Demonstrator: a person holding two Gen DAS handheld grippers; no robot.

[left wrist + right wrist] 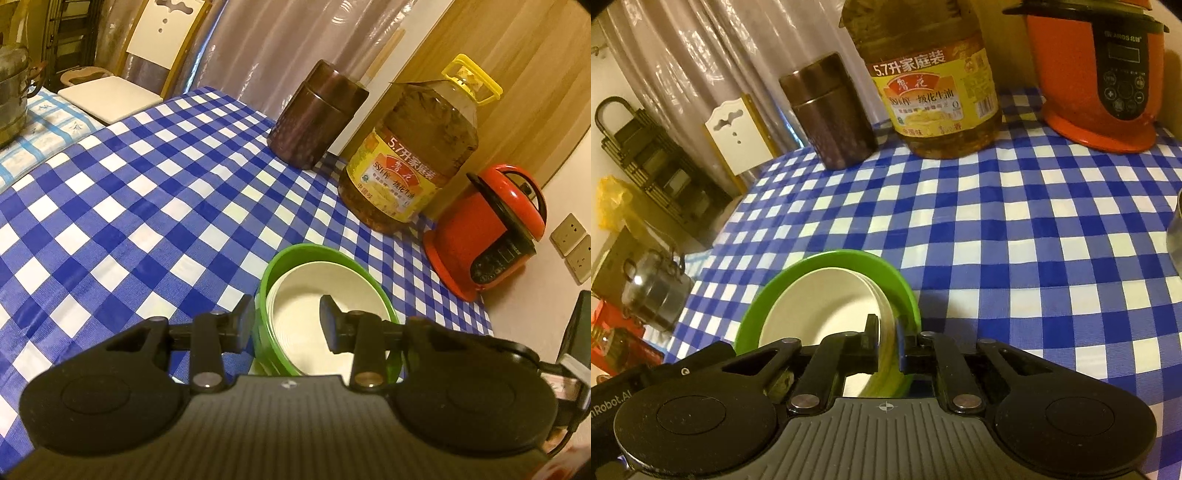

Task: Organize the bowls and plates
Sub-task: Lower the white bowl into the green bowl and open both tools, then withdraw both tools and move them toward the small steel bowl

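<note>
A white bowl (820, 306) sits nested in a green bowl (903, 295) on the checked bench (1015, 240). The right tool (888, 341) is clamped on the stack's rims at one side. The left tool (288, 319) straddles the opposite rims, fingers apart. Behind stand an oil bottle (934, 96), a brown canister (831, 114) and a red cooker (1104, 85).

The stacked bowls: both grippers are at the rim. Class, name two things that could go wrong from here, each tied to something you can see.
1. The right gripper is shut on the rims of the white bowls and the green bowl at one side only; lifted so, the stack may tilt or slip.
2. The left gripper straddles the rim, pads not pressing; it may knock the stack.
</note>
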